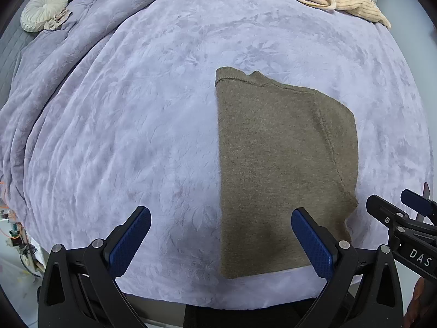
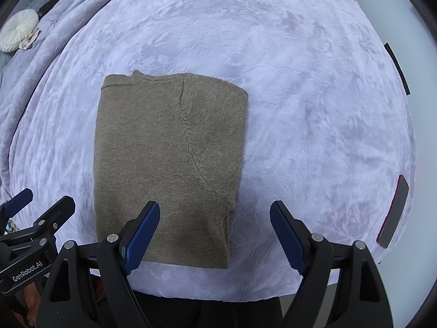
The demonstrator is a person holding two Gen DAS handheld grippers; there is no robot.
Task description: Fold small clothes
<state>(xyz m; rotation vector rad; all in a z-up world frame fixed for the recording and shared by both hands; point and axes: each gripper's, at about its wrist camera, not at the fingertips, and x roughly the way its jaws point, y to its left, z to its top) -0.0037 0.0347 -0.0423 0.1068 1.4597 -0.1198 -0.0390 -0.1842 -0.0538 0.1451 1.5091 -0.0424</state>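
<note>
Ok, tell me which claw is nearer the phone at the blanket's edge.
Right. The right claw hovers open between the brown garment and the phone; the left claw hangs beyond the garment's far side.

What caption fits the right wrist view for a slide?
Open right gripper hovers over the near edge of a folded brown sweater on a lavender blanket.

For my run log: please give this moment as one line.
brown sweater: folded, flat on bed | left claw: open, empty | right claw: open, empty
</note>
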